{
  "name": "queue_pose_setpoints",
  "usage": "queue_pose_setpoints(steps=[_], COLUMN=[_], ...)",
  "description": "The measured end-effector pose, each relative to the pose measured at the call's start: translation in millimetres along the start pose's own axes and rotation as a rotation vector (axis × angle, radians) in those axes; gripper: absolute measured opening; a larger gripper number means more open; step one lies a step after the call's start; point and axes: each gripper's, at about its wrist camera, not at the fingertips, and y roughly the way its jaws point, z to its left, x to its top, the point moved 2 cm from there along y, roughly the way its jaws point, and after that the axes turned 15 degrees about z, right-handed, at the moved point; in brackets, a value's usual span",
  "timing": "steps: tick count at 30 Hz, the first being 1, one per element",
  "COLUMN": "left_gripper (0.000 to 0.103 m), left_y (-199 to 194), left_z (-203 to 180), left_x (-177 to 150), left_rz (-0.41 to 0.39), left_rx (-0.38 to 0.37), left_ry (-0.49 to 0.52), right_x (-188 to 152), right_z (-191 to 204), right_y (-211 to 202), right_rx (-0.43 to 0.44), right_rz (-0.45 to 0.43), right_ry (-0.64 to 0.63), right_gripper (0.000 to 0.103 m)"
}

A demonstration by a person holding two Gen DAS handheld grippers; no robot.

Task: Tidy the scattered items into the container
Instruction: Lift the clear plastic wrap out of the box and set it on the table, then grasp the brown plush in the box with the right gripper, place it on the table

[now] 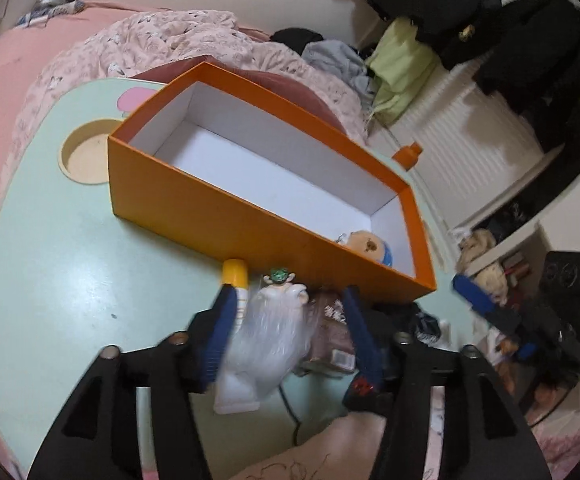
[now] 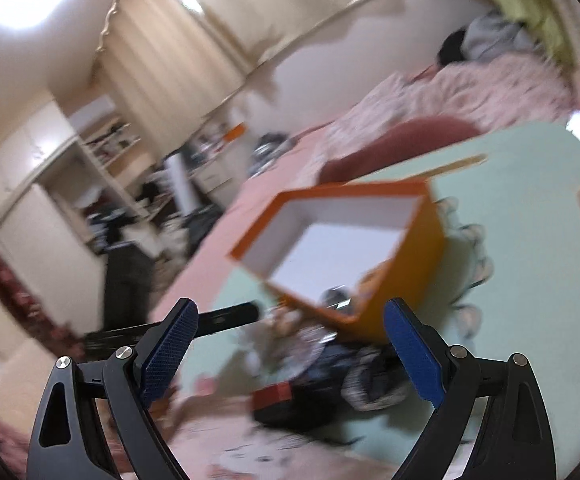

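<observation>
Left claw (image 1: 286,320) parted around a white figurine (image 1: 266,336), pads seemingly not pressing; orange box (image 1: 210,216) just ahead on the table (image 1: 70,264). Right claw (image 2: 290,356) wide, empty. Step: pickup. Next: close, lift over the rim.

No legible text; print on brown packet (image 1: 332,322) too blurred to read

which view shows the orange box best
The left wrist view: the orange box sits sharp and nearly whole, its white inside open with a small toy in one corner. The right wrist view shows it blurred, end-on, with the near end partly hidden.
</observation>
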Motion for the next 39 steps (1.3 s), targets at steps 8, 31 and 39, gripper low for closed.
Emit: queue_pose_setpoints(steps=[8, 31, 39], left_gripper=[0.067, 0.069, 0.069], left_y=[6, 4, -4], left_z=[23, 39, 44], left_x=[0, 36, 10], left_rz=[-0.045, -0.143, -0.264], left_rx=[-0.023, 0.001, -0.061], left_ry=[-0.103, -0.158, -0.179], right_x=[18, 140, 150], right_z=[-16, -109, -70], right_y=[28, 65, 0], right_rx=[0.021, -0.406, -0.382], right_rz=[0.100, 0.171, 0.010], right_ry=[0.088, 0.125, 0.050], right_gripper=[0.095, 0.022, 0.056])
